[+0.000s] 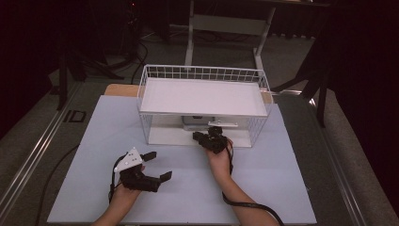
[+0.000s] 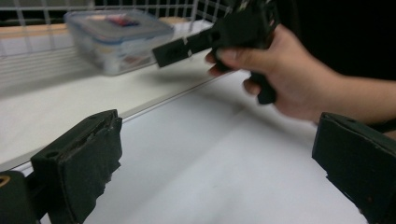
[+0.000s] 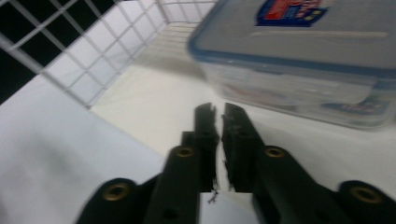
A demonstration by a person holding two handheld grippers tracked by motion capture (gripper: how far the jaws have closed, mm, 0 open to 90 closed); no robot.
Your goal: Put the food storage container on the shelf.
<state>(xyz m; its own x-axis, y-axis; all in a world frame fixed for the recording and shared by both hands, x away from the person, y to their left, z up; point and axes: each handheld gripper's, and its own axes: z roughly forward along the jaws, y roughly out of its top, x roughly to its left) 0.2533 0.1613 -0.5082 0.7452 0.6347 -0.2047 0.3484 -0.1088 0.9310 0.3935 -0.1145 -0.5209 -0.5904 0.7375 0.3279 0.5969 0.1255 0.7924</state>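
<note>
A clear plastic box with a blue-rimmed lid [image 3: 299, 60] stands on the bottom board of a white wire rack [image 1: 142, 96], under its upper shelf. The box [image 2: 116, 37] is also in the left gripper view, and it shows dimly from above [image 1: 197, 121]. My right gripper [image 3: 218, 109] points at the box's near side from a little short of it. Its jaws are together save for a thin slit, with nothing between them. From above, the right gripper [image 1: 201, 137] is at the rack's open front. My left gripper [image 1: 160, 165] rests open over the pale table, empty [image 2: 217, 126].
The rack's wire wall [image 3: 84, 60] rises to the left of my right gripper. The upper shelf [image 1: 202, 96] covers most of the box from above. The pale tabletop [image 1: 263, 188] spreads in front of the rack. Cables trail from both hands; a desk frame stands behind.
</note>
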